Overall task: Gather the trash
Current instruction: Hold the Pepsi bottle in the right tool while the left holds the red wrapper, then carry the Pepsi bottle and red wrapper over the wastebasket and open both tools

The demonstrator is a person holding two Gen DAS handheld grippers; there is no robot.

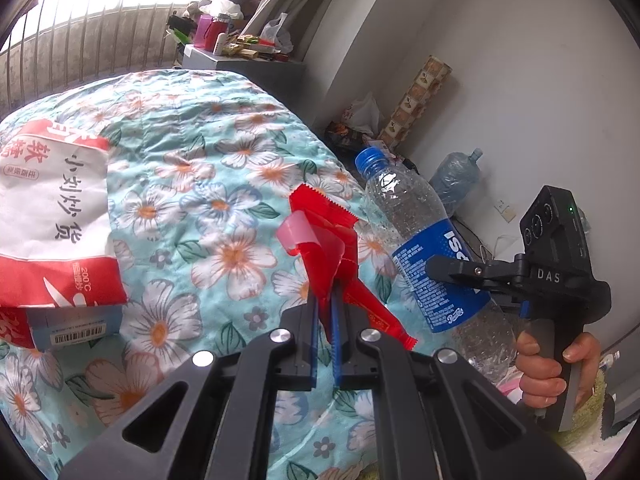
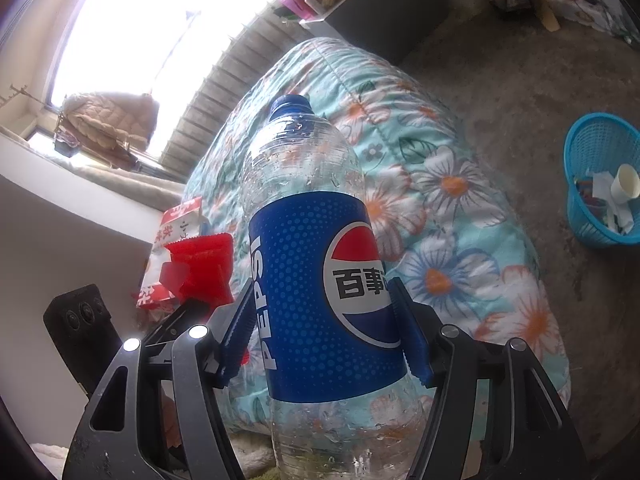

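Observation:
My left gripper (image 1: 325,309) is shut on a crumpled red plastic wrapper (image 1: 325,236), lifted above the floral quilt (image 1: 208,184). The same wrapper (image 2: 202,268) shows at the left of the right wrist view. My right gripper (image 2: 320,332) is shut on an empty clear Pepsi bottle (image 2: 316,280) with a blue label and blue cap, its blue pads (image 2: 238,336) pressing both sides of the label. In the left wrist view that bottle (image 1: 420,248) hangs at the right, held by the right gripper (image 1: 452,276) with a hand (image 1: 548,368) on its handle.
A red and white snack bag (image 1: 52,216) lies on the quilt at the left. A blue mesh basket (image 2: 600,180) with paper scraps and a cup stands on the floor at the right. A large water jug (image 1: 456,178) and clutter line the wall. A cluttered cabinet (image 1: 244,62) stands behind the bed.

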